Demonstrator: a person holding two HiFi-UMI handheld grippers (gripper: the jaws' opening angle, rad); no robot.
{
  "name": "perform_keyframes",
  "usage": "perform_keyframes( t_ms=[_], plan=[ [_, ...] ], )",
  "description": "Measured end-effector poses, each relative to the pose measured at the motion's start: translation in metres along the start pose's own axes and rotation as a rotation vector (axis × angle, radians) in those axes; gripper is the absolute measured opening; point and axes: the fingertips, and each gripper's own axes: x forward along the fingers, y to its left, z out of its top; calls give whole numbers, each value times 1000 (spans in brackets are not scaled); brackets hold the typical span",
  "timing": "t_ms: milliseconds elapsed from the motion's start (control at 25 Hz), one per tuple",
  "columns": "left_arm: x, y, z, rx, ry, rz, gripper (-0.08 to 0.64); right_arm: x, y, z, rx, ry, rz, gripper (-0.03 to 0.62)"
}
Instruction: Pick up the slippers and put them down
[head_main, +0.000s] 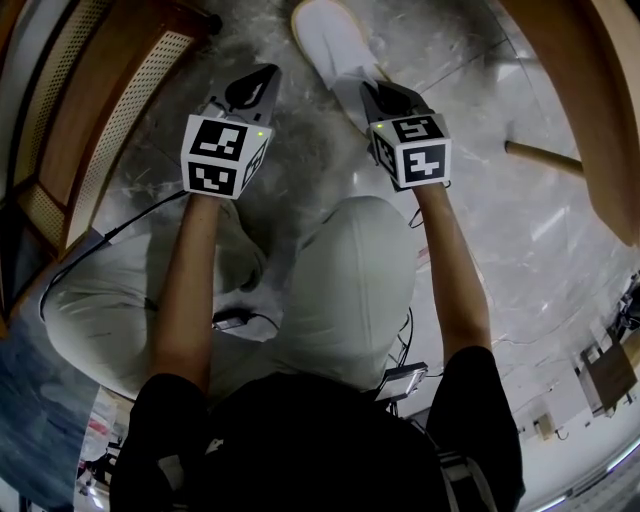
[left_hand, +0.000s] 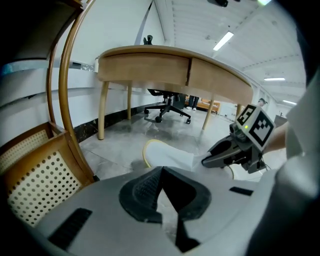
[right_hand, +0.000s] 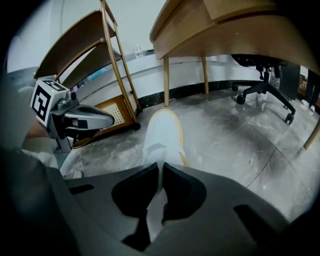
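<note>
Grey marbled floor (head_main: 500, 230) runs beneath a wooden desk (left_hand: 165, 67). The right gripper (right_hand: 161, 169) has its jaws pinched narrow on the near edge of the white slipper (right_hand: 162, 132), which stretches away from the tips toe-first, low over the floor. Whether it rests there I cannot tell. The left gripper (left_hand: 161, 171), alongside, is closed on nothing. The slipper looks light, soft and floppy, so a pinch on the rim should hold, though it may droop.

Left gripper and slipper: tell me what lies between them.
Only bare floor: the head view shows nothing else between the left gripper and the white slipper.
</note>
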Motion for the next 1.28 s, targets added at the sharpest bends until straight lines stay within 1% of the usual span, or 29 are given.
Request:
perform_keyframes(
  t_ms=[240, 480, 720, 960, 1280],
  plan=[
    [4, -4, -9, 8, 18, -11, 5, 10, 0, -17, 10, 33, 6, 11],
    [5, 0, -12, 16, 30, -2, 5, 17, 1, -26, 17, 58, 16, 11],
    [6, -4, -13, 22, 35, -14, 5, 24, 1, -40, -6, 111, 20, 12],
    [4, -1, -16, 30, 42, -12, 5, 27, 3, -37, 0, 101, 16, 20],
    [4, 0, -14, 29, 37, -15, 5, 27, 4, -38, -2, 101, 16, 48]
  ],
)
